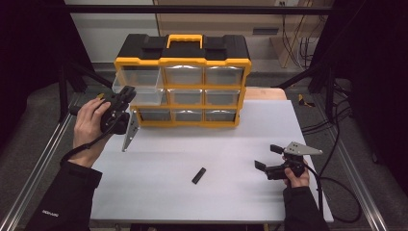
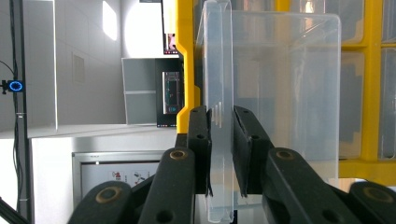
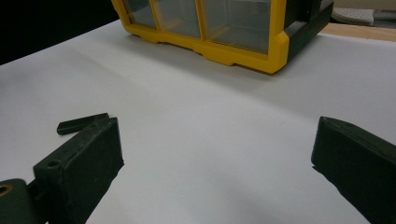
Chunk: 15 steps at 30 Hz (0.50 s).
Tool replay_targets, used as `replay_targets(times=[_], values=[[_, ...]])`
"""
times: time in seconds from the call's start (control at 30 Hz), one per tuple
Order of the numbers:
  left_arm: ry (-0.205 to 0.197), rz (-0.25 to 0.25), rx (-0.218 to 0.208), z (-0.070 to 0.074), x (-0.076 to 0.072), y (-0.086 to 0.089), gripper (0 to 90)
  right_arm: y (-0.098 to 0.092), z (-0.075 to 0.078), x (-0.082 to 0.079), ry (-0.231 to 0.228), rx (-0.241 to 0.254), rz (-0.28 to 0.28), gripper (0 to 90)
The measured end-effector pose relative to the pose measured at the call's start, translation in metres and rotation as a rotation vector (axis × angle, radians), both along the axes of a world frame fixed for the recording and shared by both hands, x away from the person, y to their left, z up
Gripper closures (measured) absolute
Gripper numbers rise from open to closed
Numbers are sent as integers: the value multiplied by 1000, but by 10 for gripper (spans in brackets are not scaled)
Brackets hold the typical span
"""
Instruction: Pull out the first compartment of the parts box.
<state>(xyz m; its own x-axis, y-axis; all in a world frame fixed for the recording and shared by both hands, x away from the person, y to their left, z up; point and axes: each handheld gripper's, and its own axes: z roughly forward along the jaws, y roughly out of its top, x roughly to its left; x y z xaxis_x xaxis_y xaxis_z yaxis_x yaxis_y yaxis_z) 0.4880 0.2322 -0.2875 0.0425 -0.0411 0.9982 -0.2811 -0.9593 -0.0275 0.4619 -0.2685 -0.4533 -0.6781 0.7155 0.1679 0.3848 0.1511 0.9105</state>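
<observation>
At the top-left corner of the yellow-and-black plastic drawer cabinet (image 1: 183, 79), the clear plastic drawer (image 1: 139, 82) stands pulled partway out of its slot, sticking out toward the person. Left hand-held gripper (image 1: 126, 94) sits at that drawer's front; in the left gripper view its pads (image 2: 201, 149) pinch the drawer's thin clear front lip (image 2: 220, 140), jaws nearly closed, only the plastic wall between them. Grip looks firm, drawer held roughly level with the cabinet's top row.

Right hand-held gripper (image 1: 267, 159) rests low on the white worktop (image 1: 159, 173), well in front of the cabinet's right end. Jaws wide apart, nothing between them; in the right gripper view bare worktop shows between the two pads (image 3: 88, 158).

Small black flat bar-shaped piece (image 1: 198, 175) lies loose on the worktop, well in front of the cabinet's middle, between the two hands, nearer the right one. Right gripper view shows it just beyond the one jaw (image 3: 83, 123), untouched.

Progress, judged: drawer opening is underway or about done, drawer looks empty as far as visible. Left to do, likely: pick up the black piece with the free gripper, drop it in the open drawer, push drawer shut. None of that started. Other eight drawers sit closed.
</observation>
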Motion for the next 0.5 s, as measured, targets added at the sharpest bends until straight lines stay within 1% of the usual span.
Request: replay_targets(times=[0.17, 0.33, 0.47, 0.5], values=[[3, 4, -8, 0, 0, -1, 774, 0, 0, 0, 0, 0, 0, 22], [20, 8, -15, 2, 0, -1, 771, 0, 0, 0, -1, 1, 0, 22], [33, 10, -35, 3, 0, -2, 765, 0, 0, 0, -1, 1, 0, 22], [41, 10, -49, 4, 0, -2, 762, 0, 0, 0, 0, 2, 0, 22]])
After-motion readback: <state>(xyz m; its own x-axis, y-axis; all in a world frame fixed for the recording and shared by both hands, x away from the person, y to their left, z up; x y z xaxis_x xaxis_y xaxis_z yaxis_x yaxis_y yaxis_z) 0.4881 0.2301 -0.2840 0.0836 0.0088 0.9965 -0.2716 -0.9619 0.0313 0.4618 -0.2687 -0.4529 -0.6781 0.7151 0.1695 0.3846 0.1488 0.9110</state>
